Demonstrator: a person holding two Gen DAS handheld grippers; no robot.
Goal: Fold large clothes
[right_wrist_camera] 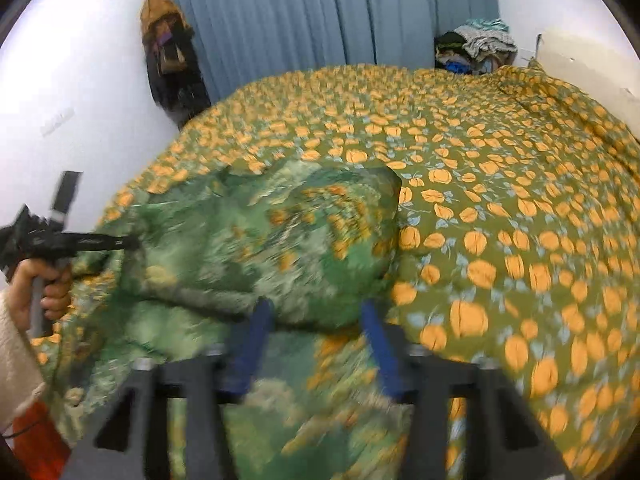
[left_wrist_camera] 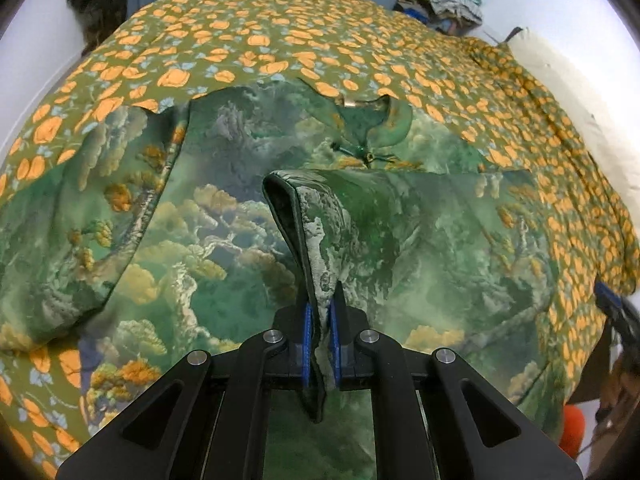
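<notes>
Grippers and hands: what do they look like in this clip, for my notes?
Both grippers, left gripper and right gripper, have black angular linkage frames with silver pivot bolts and blue finger pads. The left hand is bare, with a cream knit sleeve.

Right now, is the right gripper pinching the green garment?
No. The right gripper has its blue fingers spread wide, with nothing between them, above the green garment.

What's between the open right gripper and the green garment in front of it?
Nothing: in the right wrist view the right gripper has its fingers spread, and the green garment lies directly ahead and beneath them.
</notes>
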